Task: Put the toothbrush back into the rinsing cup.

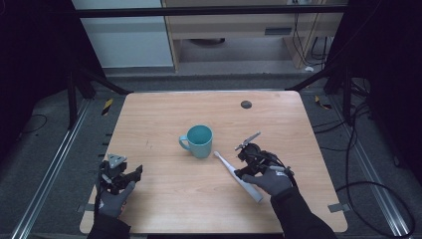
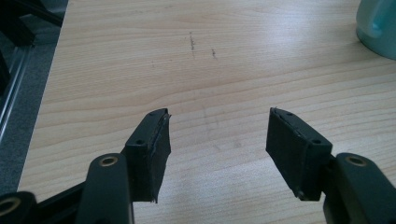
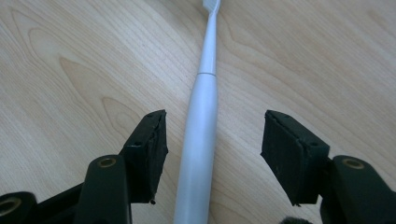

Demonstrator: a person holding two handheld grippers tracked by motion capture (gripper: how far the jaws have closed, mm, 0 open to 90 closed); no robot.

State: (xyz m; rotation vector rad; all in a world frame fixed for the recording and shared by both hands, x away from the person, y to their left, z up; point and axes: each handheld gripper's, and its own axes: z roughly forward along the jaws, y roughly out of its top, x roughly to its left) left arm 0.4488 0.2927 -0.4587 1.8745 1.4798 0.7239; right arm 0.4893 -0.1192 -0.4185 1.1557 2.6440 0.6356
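Now both tongs spread wide, white toothbrush (image 3: 201, 135) flat on table between right tongs' (image 3: 212, 149) jaws, untouched.

Wooden table (image 1: 164, 109): upper half of the frame lies bare save a small dark disc (image 1: 246, 104) at upper right. Centre: teal mug (image 1: 199, 141), upright. Just right of it a white toothbrush (image 1: 239, 178) lies diagonally toward lower right. Lower left and lower centre of the tabletop open for passage.
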